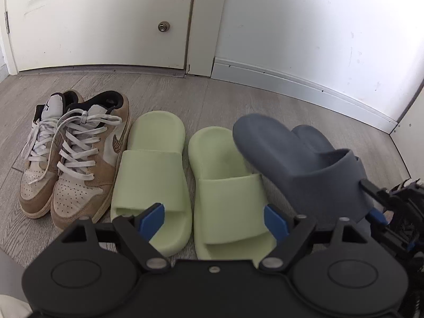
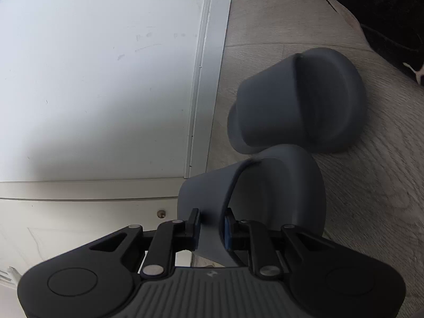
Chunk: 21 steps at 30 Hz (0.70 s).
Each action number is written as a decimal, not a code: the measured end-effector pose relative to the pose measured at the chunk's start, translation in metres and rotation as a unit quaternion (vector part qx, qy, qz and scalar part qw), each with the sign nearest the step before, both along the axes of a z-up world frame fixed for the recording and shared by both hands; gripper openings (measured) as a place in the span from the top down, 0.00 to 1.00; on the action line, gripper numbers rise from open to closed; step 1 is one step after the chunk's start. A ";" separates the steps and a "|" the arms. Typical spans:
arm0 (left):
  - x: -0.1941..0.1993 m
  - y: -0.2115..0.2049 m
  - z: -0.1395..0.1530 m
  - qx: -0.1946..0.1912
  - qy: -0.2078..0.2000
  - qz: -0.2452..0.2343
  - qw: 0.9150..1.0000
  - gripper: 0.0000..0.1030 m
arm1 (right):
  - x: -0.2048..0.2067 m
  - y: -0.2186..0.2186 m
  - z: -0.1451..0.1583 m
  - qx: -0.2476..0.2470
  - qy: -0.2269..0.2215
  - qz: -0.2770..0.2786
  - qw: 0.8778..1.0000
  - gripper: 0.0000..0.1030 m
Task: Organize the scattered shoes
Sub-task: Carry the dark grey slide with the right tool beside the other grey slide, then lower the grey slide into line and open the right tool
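My right gripper (image 2: pixel 212 229) is clamped on the strap of a grey-blue slide (image 1: pixel 304 156), with one finger on each side of the strap. In the left wrist view this slide is tilted: its heel end leans to the left, over the edge of the right green slide (image 1: pixel 225 185). The second grey-blue slide (image 2: pixel 299 106) lies just behind it, on the floor (image 1: pixel 212 98) near the wall (image 1: pixel 331 31). I judge that the move turns on this: the held slide's long axis points far and left, not parallel to the row, and the free place is to the right of the green pair.

My left gripper (image 1: pixel 213 218) is wide apart and holds nothing. It hangs over the near ends of the left green slide (image 1: pixel 153 175) and the right one. The sneakers (image 1: pixel 74 156) stand side by side at the far left.

I cannot see whether the held slide touches the floor or the green one. The dark things at the top right of the right wrist view are too cut off to name.
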<state>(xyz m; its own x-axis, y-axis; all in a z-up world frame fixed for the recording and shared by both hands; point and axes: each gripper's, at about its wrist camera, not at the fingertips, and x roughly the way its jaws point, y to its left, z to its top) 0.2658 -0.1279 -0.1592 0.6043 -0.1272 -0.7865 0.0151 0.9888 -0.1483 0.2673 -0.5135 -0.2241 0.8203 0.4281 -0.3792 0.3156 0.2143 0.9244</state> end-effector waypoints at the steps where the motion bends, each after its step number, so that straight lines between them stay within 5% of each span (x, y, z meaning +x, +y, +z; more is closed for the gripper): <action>1: 0.000 0.001 0.000 0.000 0.000 0.000 1.000 0.20 | -0.002 0.001 -0.001 -0.007 0.003 -0.006 1.000 0.81; 6: -0.002 0.005 -0.002 -0.001 0.001 0.001 1.000 0.20 | -0.006 -0.015 -0.008 -0.027 0.020 -0.076 0.997 0.80; 10: -0.001 0.010 -0.006 -0.018 0.012 0.002 1.000 0.20 | -0.005 -0.013 -0.018 -0.041 0.050 -0.069 0.996 0.76; 18: -0.002 0.013 -0.009 -0.016 0.015 0.004 1.000 0.20 | 0.031 0.052 -0.032 -0.065 0.099 0.106 0.987 0.77; 21: -0.001 0.013 -0.009 -0.018 0.015 0.005 1.000 0.20 | 0.041 0.057 -0.033 -0.073 0.113 0.128 0.983 0.73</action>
